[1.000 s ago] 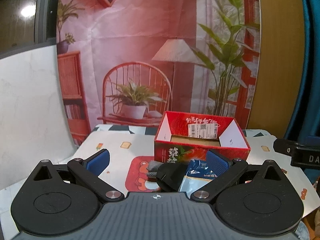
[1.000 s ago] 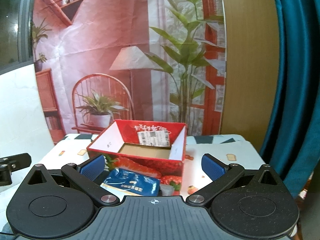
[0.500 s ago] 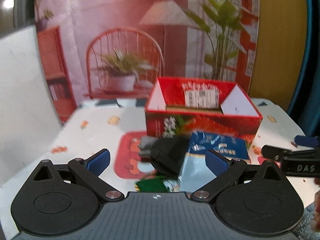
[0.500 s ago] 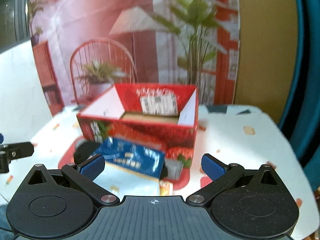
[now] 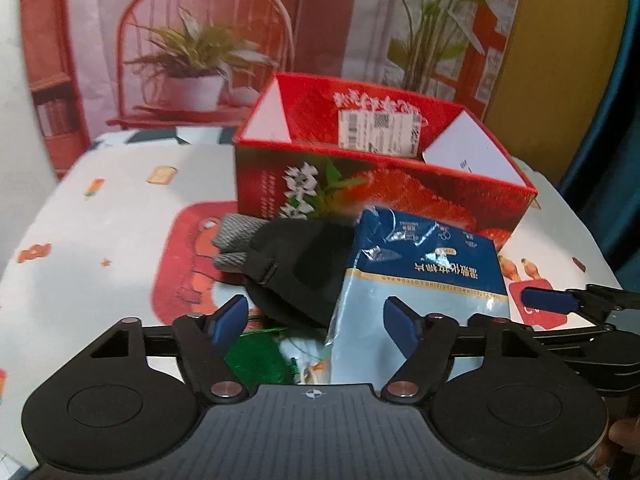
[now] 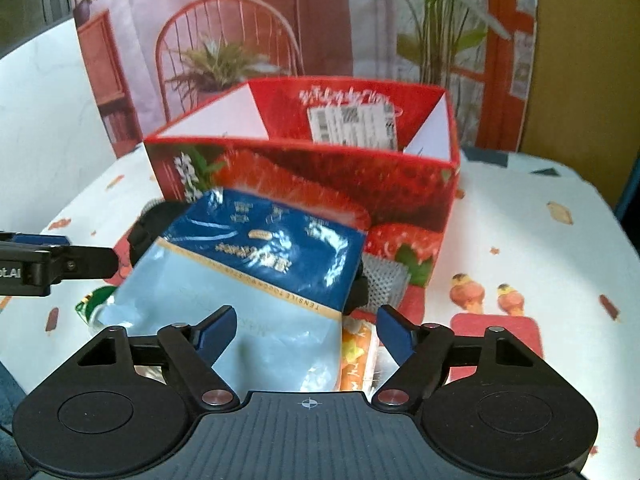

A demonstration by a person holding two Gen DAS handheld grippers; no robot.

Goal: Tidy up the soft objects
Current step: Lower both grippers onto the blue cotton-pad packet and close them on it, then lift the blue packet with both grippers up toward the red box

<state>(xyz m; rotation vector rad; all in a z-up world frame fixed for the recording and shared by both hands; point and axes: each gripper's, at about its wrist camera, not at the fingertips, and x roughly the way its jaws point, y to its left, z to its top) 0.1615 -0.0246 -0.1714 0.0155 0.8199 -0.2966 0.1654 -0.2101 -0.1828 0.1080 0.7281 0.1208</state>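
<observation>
Your left gripper (image 5: 312,316) comes first, seen from its own wrist camera: since a second ago it has dropped toward the pile and its jaws have just been closing, yet the blue pads (image 5: 230,316) stand apart and press on nothing. Between them lie a black fabric pouch (image 5: 304,268) and the edge of a glossy blue and pale plastic pack of cotton pads (image 5: 420,280), with a grey knitted item (image 5: 234,240) behind and a green wrapper (image 5: 256,356) below. Just beyond stands the open red cardboard box printed with strawberries (image 5: 376,196), on the patterned white tablecloth (image 5: 100,240). From the right wrist camera, your right gripper (image 6: 306,326) has likewise come down, jaws just closing but not gripping; the blue pack (image 6: 256,276) lies between its pads, leaning against the box (image 6: 320,184), with an orange packet (image 6: 356,360) beneath. Both tools now straddle the soft items, so a first pick looks imminent; nothing soft shows inside the box yet.
</observation>
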